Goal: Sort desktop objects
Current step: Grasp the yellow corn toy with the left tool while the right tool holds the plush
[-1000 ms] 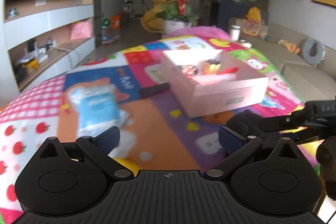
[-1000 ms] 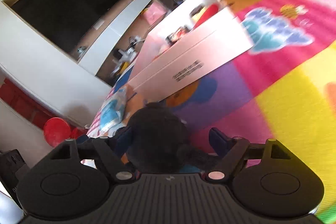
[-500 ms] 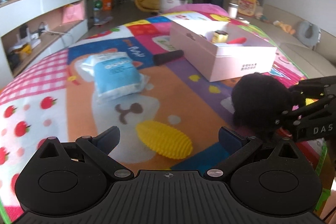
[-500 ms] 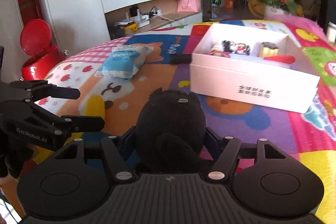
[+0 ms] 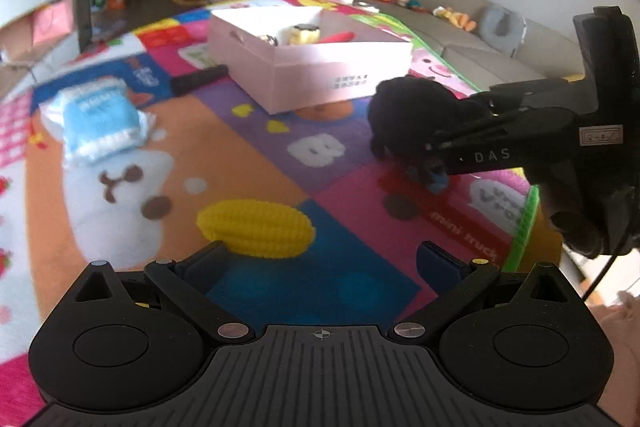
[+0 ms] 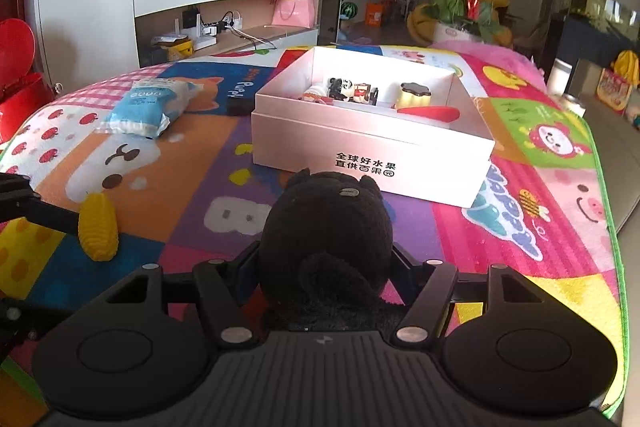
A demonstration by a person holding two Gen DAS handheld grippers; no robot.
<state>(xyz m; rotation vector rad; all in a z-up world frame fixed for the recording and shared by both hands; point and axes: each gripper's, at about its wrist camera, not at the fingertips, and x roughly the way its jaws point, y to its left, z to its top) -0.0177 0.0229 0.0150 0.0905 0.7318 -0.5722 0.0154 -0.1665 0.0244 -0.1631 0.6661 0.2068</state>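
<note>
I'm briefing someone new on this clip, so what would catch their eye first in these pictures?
First, the black plush toy clamped in the right gripper, just in front of the pink box that already holds small toys. Next, the yellow toy corn lying on the bright cartoon play mat, right ahead of the open left gripper. A blue-and-white packet lies farther off to the left.

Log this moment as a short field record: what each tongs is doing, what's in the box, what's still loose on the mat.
right tongs: shut on black plush toy
left tongs: open, just short of yellow corn
pink box: open, small toys inside
loose on mat: corn, blue packet, black stick
</note>
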